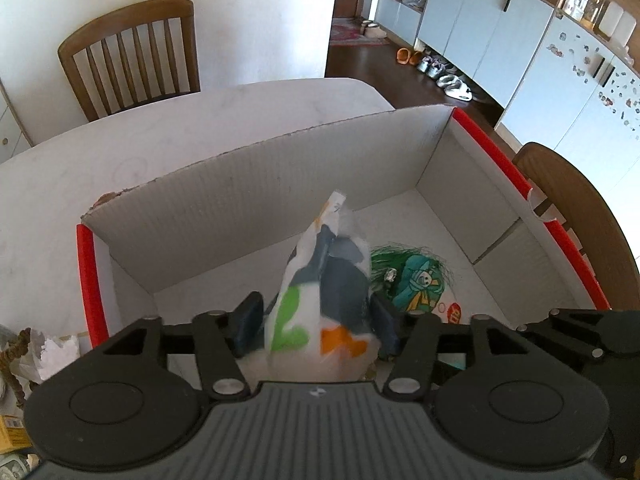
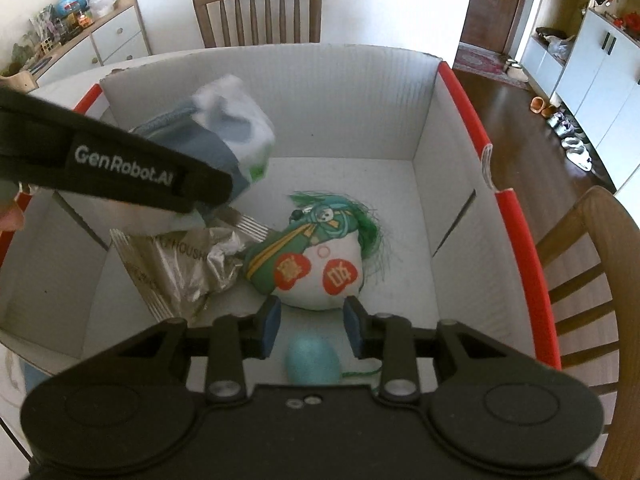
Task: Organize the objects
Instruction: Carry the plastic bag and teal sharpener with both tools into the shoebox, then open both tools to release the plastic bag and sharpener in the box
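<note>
Cardboard box (image 2: 424, 128): foil pack (image 2: 176, 264), blue egg (image 2: 312, 362) only in right view. One plush (image 2: 316, 268). Left gripper (image 1: 318, 320) clamps printed pouch (image 1: 328, 288); right gripper (image 2: 312, 326) wide, empty.

Box (image 2: 360, 100): matt corrugated cardboard, white inside. Pouch (image 2: 180, 268): crinkled glossy foil. Plush toy (image 2: 320, 264): soft cloth. Chairs (image 2: 260, 12): varnished wood.

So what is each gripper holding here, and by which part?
The left gripper is shut on a soft white printed bag, pinched across its lower body, above the box. The right gripper is open and holds nothing.
</note>
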